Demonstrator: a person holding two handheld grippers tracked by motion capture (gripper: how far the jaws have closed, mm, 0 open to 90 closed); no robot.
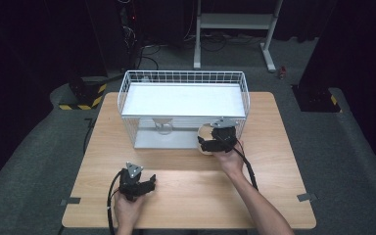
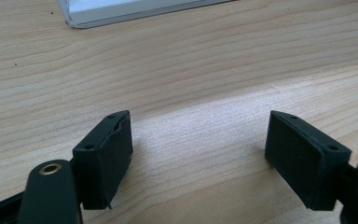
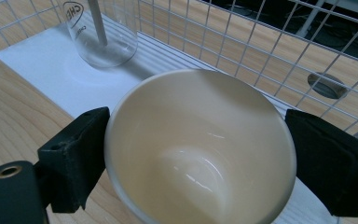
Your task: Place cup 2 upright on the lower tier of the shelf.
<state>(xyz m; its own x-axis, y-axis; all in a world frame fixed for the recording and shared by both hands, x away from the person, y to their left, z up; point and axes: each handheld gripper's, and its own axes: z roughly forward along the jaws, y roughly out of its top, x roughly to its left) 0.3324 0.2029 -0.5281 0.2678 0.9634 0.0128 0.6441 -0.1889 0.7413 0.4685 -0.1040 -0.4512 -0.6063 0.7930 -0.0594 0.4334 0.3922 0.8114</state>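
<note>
Cream cup (image 3: pixel 200 149), seen in the centre of the right gripper view with its mouth turned toward the camera, sits between the two black jaws of the right gripper (image 3: pixel 196 156), which pinch it across the rim from either side. In the high view it lies right of centre, at the front right corner of the white wire rack (image 1: pixel 127 93), just above the wooden table (image 1: pixel 186 196). It looks like glazed ceramic, so I judge it stiff, smooth and rather slippery, fairly weighty for its size, and liable to chip if knocked against the wire. Holding it across the widest part of the rim, as now, seems sound, provided the pads stay square to the wall. A clear glass beaker (image 3: pixel 103 32) with a white rod in it stands on the rack's lower shelf, upper left in that view. Lower left in the high view, the left gripper (image 1: pixel 136 183) rests over bare table, jaws spread with nothing between them.
</note>
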